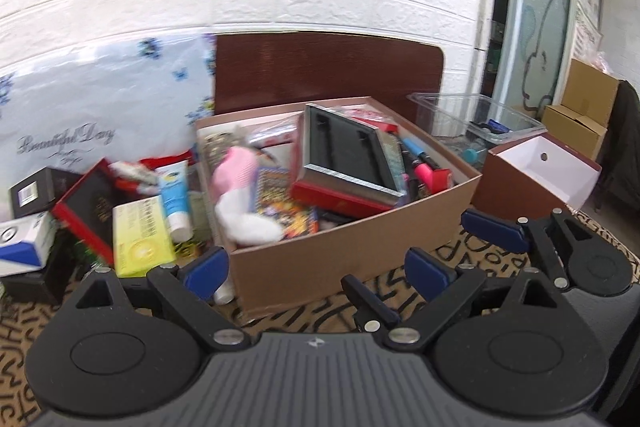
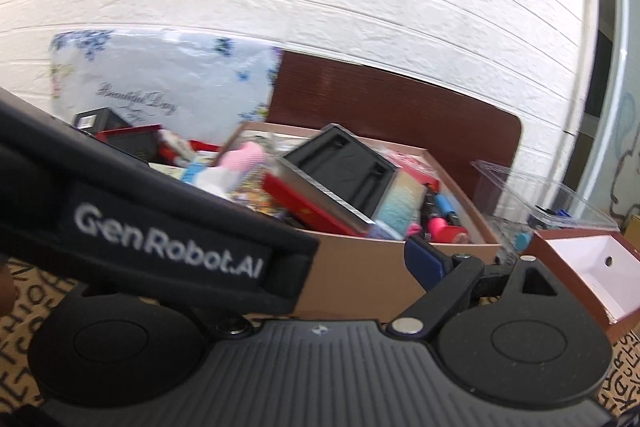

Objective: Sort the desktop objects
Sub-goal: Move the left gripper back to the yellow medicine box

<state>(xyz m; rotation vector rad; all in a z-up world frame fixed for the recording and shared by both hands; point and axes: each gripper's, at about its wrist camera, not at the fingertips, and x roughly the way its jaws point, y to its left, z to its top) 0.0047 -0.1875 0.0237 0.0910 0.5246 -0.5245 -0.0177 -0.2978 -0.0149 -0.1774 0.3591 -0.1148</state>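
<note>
A brown cardboard box [image 1: 352,247] sits in front of me, heaped with clutter: a black foam tray [image 1: 348,151], a red flat box [image 1: 332,197], a pink and white plush [image 1: 236,187], markers [image 1: 420,159]. My left gripper [image 1: 316,269] is open and empty, just before the box's front wall. The right gripper [image 1: 516,227] shows at its right. In the right wrist view the same box [image 2: 360,263] lies ahead. My right gripper [image 2: 320,259] is open and empty, its left finger hidden by a black strap [image 2: 160,227].
Left of the box lie a yellow packet [image 1: 140,235], a blue tube [image 1: 174,195], a red-rimmed black box [image 1: 88,207] and small cartons. A clear plastic tub [image 1: 472,119] and a brown box with white lining [image 1: 540,175] stand at the right. White brick wall behind.
</note>
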